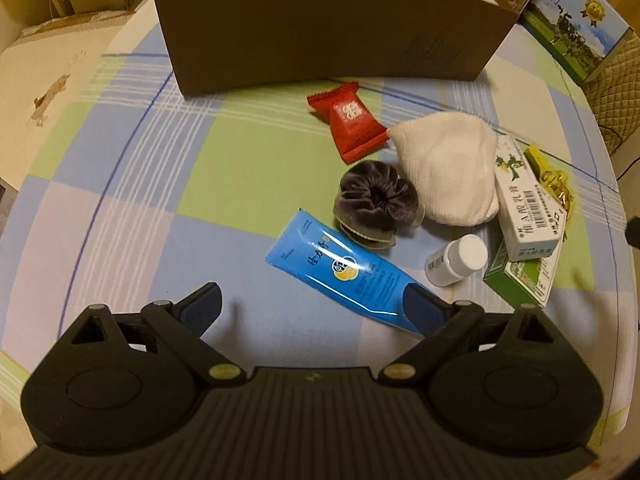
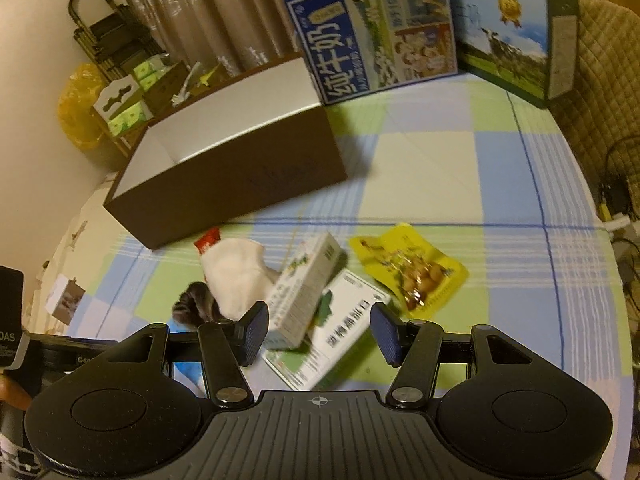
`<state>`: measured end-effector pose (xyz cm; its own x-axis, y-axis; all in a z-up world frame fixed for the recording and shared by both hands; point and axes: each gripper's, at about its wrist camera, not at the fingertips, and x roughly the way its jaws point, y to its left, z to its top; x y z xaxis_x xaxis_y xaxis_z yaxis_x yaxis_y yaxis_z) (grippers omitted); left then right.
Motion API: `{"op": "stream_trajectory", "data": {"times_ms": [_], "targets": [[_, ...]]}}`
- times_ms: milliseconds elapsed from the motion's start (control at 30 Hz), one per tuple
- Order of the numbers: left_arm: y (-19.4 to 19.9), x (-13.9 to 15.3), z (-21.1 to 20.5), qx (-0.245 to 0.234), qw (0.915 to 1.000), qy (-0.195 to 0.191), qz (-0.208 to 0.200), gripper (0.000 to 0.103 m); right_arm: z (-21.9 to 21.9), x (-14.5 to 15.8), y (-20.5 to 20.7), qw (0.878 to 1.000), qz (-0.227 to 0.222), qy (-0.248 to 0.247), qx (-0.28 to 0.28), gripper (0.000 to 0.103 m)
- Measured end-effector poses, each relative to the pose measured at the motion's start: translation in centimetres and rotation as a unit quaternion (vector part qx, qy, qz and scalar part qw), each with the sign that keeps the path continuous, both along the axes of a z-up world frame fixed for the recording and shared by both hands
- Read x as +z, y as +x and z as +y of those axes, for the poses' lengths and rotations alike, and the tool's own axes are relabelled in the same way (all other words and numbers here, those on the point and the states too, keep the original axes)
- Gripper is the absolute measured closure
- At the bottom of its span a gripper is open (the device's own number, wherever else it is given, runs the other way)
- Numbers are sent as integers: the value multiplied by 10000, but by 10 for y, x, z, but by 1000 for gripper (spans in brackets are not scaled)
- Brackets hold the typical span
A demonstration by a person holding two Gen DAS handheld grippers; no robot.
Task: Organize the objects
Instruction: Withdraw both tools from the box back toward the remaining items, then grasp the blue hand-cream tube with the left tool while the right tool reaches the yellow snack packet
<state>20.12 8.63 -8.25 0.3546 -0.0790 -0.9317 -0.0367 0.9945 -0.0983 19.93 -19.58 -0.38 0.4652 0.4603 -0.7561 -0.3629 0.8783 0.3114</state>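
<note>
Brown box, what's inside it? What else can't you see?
- Brown box floor: hidden by its near wall in both views.
- Blue tube cap end: behind the left gripper's finger.
- Green box in the right wrist view: partly under the white carton.

Box [image 1: 328, 40] stands behind the clutter; scrunchie [image 1: 376, 196] lies between tube [image 1: 352, 276] and sock [image 1: 444, 168].

Right gripper [image 2: 319, 334] jaws spread wide, empty. Between fingers: white-green carton [image 2: 302, 290] lying across flat green box [image 2: 340, 336]. Beyond right finger: yellow snack packet [image 2: 408, 268]. Beyond left finger: white sock [image 2: 236, 276], dark scrunchie [image 2: 192, 304]. Farther ahead-left: open brown box [image 2: 240, 184].
</note>
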Motion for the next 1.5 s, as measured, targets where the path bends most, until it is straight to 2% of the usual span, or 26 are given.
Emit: {"op": "stream_trajectory", "data": {"times_ms": [367, 600, 767, 1133, 1267, 1500], "targets": [[13, -20, -18, 129, 9999, -63, 22, 8, -23, -6, -4, 9995, 148, -106, -249, 49], [20, -27, -27, 74, 9999, 84, -39, 7, -26, -11, -4, 9993, 225, -136, -277, 49], [20, -30, -35, -58, 9993, 351, -60, 7, -27, -15, -5, 9991, 276, -154, -296, 49], [-6, -26, -6, -249, 9986, 440, -147, 9, -36, -22, -3, 9983, 361, -213, -398, 49], [-19, -25, 12, -277, 9985, 463, -133, 15, -39, -26, -3, 9980, 411, -256, -402, 49], [-36, -19, 16, -658, 9959, 587, -174, 44, -39, -31, 3, 9979, 437, -321, -347, 49]]}}
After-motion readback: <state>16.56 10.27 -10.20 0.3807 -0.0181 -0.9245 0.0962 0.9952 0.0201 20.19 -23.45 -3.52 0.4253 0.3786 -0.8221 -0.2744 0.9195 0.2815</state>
